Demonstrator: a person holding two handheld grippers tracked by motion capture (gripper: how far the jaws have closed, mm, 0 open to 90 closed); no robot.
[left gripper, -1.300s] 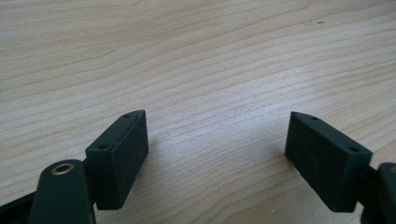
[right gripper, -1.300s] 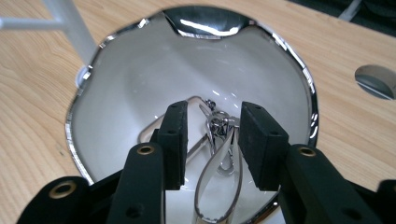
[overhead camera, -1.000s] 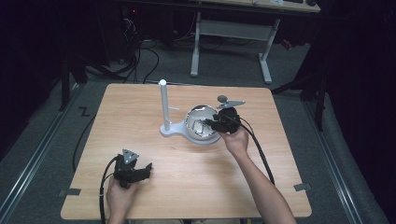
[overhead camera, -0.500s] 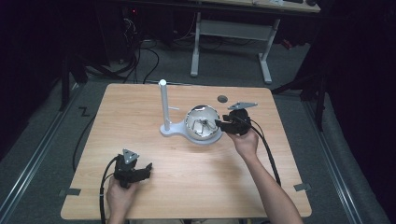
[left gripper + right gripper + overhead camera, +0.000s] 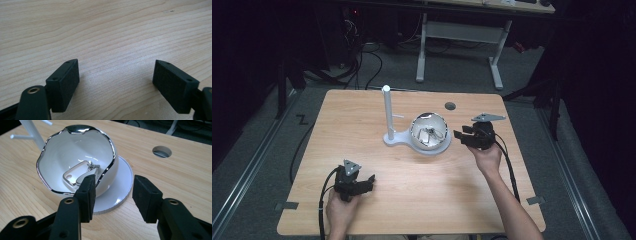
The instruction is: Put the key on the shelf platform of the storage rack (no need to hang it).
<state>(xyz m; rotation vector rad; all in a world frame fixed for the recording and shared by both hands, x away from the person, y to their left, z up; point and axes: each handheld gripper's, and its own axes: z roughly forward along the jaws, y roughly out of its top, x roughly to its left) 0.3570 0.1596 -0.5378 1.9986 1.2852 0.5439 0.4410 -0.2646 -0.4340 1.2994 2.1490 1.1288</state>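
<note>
Now the right gripper (image 5: 460, 136) sits just right of the white bowl (image 5: 430, 132), its jaws just opened, nothing between them.
Keys (image 5: 81, 172) lie inside the bowl on the worktop (image 5: 412, 180); the left gripper (image 5: 368, 181), spread and empty, rests well apart.

place: a lab or test room | evidence: bare wooden table (image 5: 362, 115) stood on grey carpet | black cables (image 5: 362, 65) trailed over the floor | a white-legged desk (image 5: 462, 35) stood behind | surroundings were dark
</note>
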